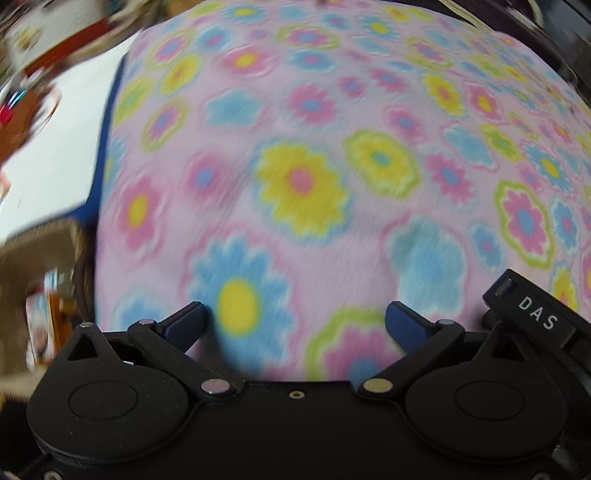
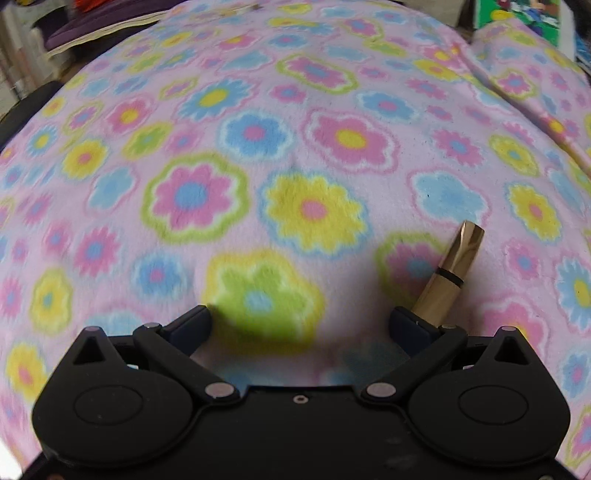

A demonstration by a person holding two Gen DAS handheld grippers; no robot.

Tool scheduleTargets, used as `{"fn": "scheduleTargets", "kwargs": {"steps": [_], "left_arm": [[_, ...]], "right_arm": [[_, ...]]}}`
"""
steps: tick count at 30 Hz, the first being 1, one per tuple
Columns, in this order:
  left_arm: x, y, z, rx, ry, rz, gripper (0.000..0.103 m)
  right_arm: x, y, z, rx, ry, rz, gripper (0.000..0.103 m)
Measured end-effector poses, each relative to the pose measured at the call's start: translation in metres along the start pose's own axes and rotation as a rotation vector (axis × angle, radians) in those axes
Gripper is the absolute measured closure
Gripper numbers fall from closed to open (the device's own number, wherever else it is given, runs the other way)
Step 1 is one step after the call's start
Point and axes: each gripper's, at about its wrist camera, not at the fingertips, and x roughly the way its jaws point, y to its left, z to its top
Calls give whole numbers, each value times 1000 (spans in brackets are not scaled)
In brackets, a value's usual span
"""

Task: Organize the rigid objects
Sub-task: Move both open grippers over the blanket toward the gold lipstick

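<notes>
A gold tube with a black ring, like a lipstick [image 2: 448, 273], lies on the pink flowered blanket [image 2: 295, 110], just beyond and outside the right finger of my right gripper [image 2: 301, 323]. That gripper is open and empty, low over the blanket. My left gripper [image 1: 293, 323] is open and empty too, hovering over the same blanket [image 1: 314, 110]. The left wrist view is blurred. A black part marked "DAS" [image 1: 535, 317] shows at its lower right, likely the other gripper.
The blanket's left edge [image 1: 107, 147] borders a white surface [image 1: 55, 140]. Blurred clutter and a brown box [image 1: 37, 251] sit at far left. Dark cushions [image 2: 92, 26] lie at the back left, a green printed box [image 2: 517, 14] at the back right, by a blanket fold [image 2: 517, 81].
</notes>
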Motion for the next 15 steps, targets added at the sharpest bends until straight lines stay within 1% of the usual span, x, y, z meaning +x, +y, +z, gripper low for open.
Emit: {"fn": "scheduleTargets", "kwargs": {"steps": [4, 7, 9, 15], "left_arm": [[-6, 11, -23, -61, -10, -1, 3], [-10, 15, -32, -91, -17, 1, 3], [-12, 18, -35, -114, -18, 2, 4], [-9, 15, -32, -107, -18, 9, 3]], "right_arm": [[-5, -9, -16, -58, -24, 28, 0], [-7, -13, -21, -78, -34, 45, 0], [-7, -14, -21, -100, -32, 54, 0], [-5, -13, -21, -106, -35, 47, 0]]}}
